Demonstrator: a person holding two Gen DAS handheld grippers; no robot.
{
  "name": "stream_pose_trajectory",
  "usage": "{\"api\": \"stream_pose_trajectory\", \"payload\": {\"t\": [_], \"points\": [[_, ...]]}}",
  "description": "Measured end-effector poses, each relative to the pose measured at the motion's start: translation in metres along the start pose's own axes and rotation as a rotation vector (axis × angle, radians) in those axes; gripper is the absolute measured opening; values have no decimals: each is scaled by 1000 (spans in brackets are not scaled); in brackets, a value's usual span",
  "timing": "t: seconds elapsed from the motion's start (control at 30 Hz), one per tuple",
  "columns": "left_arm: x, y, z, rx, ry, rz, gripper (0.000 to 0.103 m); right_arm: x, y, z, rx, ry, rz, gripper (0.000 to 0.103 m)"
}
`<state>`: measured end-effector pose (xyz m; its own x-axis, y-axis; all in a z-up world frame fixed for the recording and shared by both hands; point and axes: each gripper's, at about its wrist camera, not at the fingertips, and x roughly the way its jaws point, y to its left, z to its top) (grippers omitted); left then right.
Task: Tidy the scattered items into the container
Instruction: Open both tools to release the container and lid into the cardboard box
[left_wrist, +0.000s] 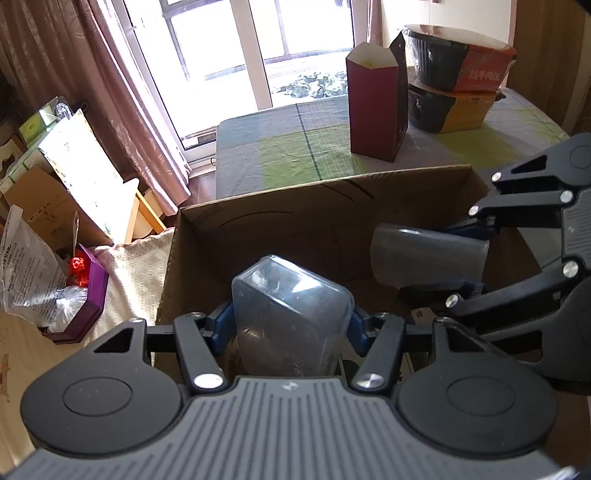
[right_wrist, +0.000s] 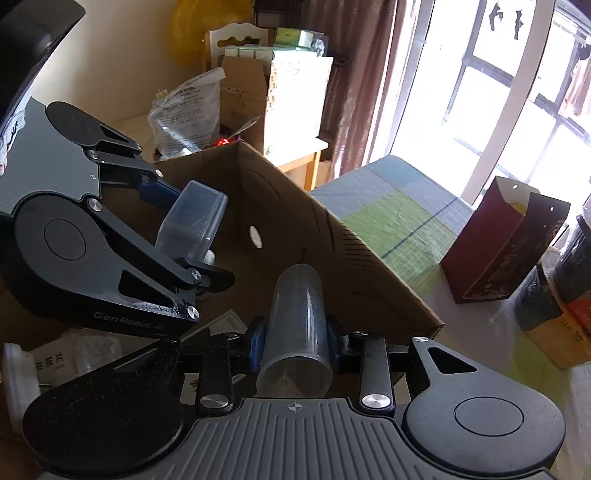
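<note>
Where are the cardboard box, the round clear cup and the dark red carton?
cardboard box (left_wrist: 295, 218): left wrist view, far inner wall.
round clear cup (right_wrist: 297, 317): right wrist view, side wall.
dark red carton (left_wrist: 373, 110): left wrist view, front face.

Black grippers (left_wrist: 291, 325), blue pads (silver screws)

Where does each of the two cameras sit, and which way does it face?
Left wrist view: sits on the left gripper, looking forward over the cardboard box towards the window; its own fingers clamp a squarish clear bottle.
Right wrist view: sits on the right gripper, facing across the box towards stacked clutter; its fingers clamp a round clear cup.
Shared: the box, both grippers, the dark red carton.
</note>
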<state>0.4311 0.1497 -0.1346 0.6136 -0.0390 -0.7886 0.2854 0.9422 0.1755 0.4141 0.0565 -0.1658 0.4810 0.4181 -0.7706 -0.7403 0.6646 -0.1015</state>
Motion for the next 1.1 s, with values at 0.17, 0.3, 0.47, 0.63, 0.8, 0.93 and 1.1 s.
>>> {"api": "stream_pose_trajectory", "payload": {"t": [0.17,0.3,0.47,0.63,0.8,0.93,1.1], "points": [[-2,1,1,4,-16,12,77,-3,2,-3,-35,-20,18,62],[-5,4,-2,2,-9,15,78,-7,1,-2,-22,-22,25,62],[-15,2,-6,36,-8,20,79,-19,3,-4,-20,-33,23,81],[-26,1,-13,33,2,4,81,-34,7,-8,-18,-52,40,82],[-37,3,-24,42,19,9,82,-46,13,-11,-24,-52,58,82],[-48,3,-33,47,29,4,83,-56,23,-15,-37,-43,68,82],[-60,1,-41,39,44,10,85,-65,31,-20,-16,-39,82,82]]}}
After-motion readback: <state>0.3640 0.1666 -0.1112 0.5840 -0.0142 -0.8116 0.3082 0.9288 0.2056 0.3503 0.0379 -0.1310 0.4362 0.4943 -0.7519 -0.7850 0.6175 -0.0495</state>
